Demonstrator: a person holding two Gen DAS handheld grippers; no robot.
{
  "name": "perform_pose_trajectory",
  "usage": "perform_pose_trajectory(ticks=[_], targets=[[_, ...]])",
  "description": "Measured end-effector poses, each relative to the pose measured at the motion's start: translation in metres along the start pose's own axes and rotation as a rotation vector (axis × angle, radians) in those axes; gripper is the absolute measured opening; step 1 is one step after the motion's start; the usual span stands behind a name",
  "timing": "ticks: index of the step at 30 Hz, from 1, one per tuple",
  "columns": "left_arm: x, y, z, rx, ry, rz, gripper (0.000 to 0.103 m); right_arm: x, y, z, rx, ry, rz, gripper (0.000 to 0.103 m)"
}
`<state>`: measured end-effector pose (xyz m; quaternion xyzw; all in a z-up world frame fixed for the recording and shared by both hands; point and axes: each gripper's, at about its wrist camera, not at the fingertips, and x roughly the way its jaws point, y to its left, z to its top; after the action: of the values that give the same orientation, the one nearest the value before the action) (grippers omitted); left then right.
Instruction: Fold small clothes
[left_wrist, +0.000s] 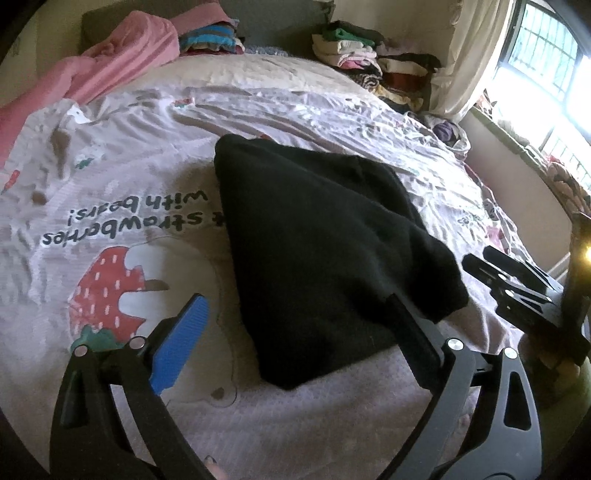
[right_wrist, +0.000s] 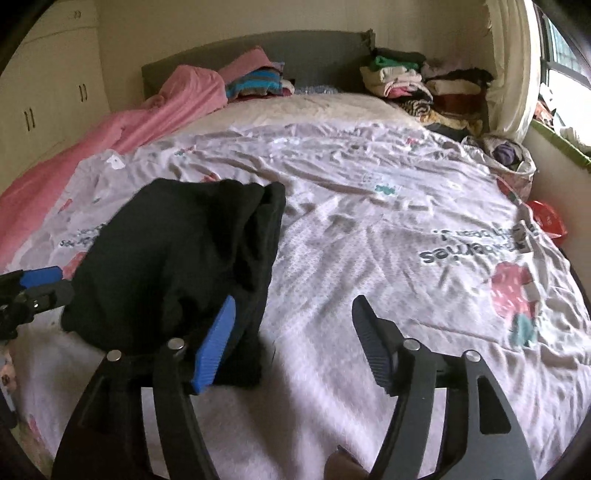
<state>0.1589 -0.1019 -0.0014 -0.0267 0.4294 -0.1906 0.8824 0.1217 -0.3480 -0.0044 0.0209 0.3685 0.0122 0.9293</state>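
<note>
Printed on the bedsheet (left_wrist: 295, 110) in dark handwritten-style letters, upside down in the left wrist view: "with bears!" over "strawberries", just beside the black garment (left_wrist: 325, 240), above a strawberry picture (left_wrist: 107, 291). Near the sheet's right edge in the right wrist view, same print again, upside down, only "…berries" legible. Nothing else readable.

Bedsheet (right_wrist: 369, 240) lies bare right of black garment (right_wrist: 177, 254).

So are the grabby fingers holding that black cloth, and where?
Nothing is held. Both the left gripper and the right gripper are open, and the black garment lies loose on the bedspread.
</note>
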Motion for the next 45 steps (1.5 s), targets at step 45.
perform_pose_trajectory(ticks=[45], targets=[[-0.060,0.023,-0.100,0.039,-0.127,0.105,0.093,-0.076,0.071,-0.105,0.019,-0.125,-0.085,0.099]])
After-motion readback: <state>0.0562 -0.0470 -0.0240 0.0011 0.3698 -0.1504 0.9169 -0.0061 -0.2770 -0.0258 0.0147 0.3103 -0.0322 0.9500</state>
